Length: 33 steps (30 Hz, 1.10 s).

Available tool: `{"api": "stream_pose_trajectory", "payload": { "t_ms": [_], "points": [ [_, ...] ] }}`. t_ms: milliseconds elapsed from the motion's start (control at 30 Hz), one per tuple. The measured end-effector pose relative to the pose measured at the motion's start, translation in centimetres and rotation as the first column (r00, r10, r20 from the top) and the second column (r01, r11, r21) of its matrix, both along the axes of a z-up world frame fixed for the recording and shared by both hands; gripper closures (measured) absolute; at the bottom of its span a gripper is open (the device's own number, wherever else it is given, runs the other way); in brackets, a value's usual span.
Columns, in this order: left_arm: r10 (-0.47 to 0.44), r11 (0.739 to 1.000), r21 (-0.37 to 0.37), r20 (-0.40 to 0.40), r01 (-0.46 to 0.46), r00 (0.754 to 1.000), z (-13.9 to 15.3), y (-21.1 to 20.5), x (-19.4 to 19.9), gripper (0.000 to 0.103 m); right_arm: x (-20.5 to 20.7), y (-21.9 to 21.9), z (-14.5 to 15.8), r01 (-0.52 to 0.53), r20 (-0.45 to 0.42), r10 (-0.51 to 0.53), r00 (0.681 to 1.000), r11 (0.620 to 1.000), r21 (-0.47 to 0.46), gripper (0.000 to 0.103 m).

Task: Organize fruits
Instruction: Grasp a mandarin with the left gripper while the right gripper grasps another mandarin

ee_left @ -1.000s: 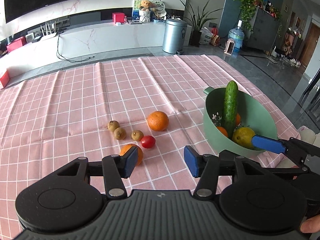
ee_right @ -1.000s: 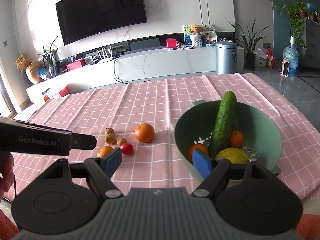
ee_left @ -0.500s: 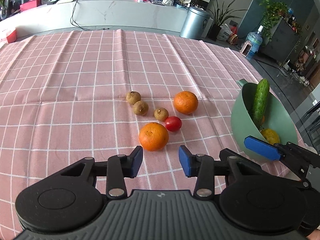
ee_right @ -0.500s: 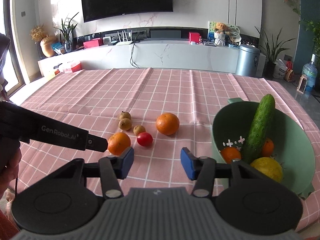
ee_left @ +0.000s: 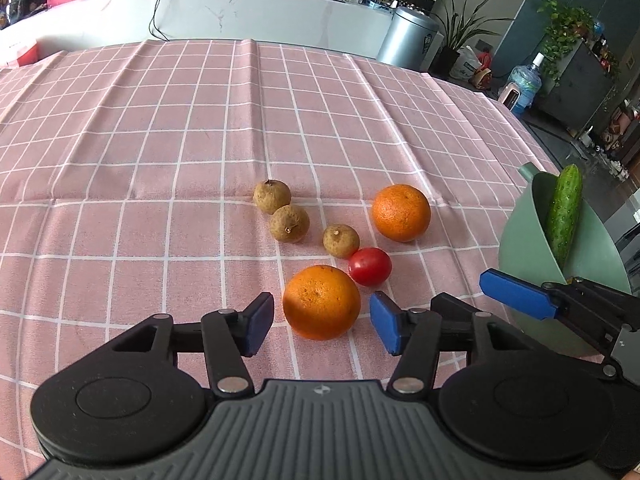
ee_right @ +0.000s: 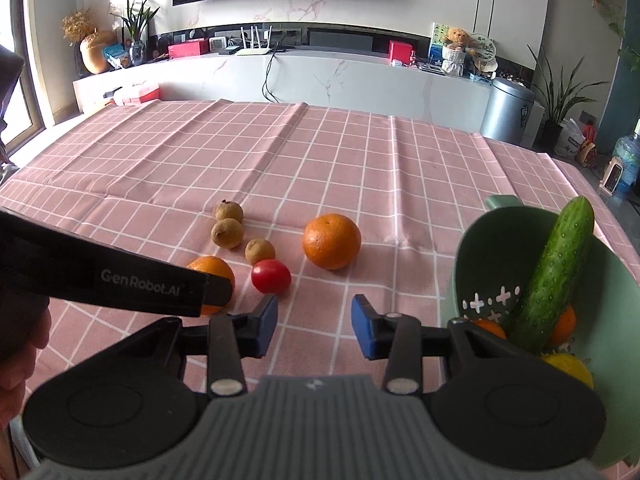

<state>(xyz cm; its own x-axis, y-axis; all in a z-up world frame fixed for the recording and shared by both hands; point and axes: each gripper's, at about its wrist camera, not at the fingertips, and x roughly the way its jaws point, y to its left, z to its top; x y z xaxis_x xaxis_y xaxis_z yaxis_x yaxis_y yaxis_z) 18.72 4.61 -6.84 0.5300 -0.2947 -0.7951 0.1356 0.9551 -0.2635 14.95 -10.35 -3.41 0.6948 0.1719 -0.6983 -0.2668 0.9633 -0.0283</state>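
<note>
We see partial progress: cucumber [ee_right: 554, 276], some citrus in green bowl [ee_right: 472, 248]. Left: 2 oranges, tomato [ee_left: 369, 266], 3 longans on cloth. L gripper [ee_left: 322, 320] agape, straddling near orange [ee_left: 322, 302]; R gripper [ee_right: 314, 326] agape, empty.

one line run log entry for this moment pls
left gripper: open, fingers bracketing near orange | right gripper: open, empty | bowl: holds cucumber

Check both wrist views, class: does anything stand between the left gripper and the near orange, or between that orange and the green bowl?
Nothing visible blocks the left gripper: its open jaws already flank the near orange. Toward the green bowl, the red tomato sits just beside the orange, and the right gripper hovers near that path.
</note>
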Motion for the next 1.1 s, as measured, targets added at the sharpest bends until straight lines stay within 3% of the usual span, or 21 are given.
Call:
{"api": "stream_pose_trajectory", "payload": {
  "t_ms": [167, 233, 267, 433, 833, 1100],
  "points": [
    [0.006, 1.000, -0.029, -0.034, -0.007, 0.999, -0.8, -0.1, 0.8, 0.038, 0.7, 0.4, -0.6, -0.013, 0.014, 0.013, 1.000, 0.999, -0.040, 0.066],
    [0.003, 1.000, -0.024, -0.032, -0.003, 0.999, -0.8, -0.1, 0.8, 0.051, 0.8, 0.7, -0.8, -0.020, 0.022, 0.021, 1.000, 0.998, -0.062, 0.065],
    [0.004, 1.000, -0.019, -0.030, -0.004, 1.000, -0.8, -0.1, 0.8, 0.052, 0.9, 0.9, -0.9, -0.024, 0.026, 0.026, 0.999, 0.997, -0.073, 0.065],
    [0.030, 0.999, -0.031, 0.010, -0.030, 1.000, -0.3, 0.5, 0.4, 0.053, 1.3, 1.5, -1.1, -0.036, 0.061, 0.045, 0.997, 0.991, -0.129, 0.065],
    [0.111, 0.994, -0.014, 0.106, -0.110, 0.988, 0.9, 1.6, 0.3, 0.053, 4.7, 2.7, -1.5, -0.018, 0.103, 0.035, 0.994, 0.988, -0.154, 0.062],
    [0.115, 0.993, -0.003, 0.094, -0.116, 0.989, 0.1, 1.6, 0.7, 0.053, 6.0, 3.0, -3.0, -0.002, 0.091, 0.018, 0.996, 0.985, -0.170, 0.061]
  ]
}}
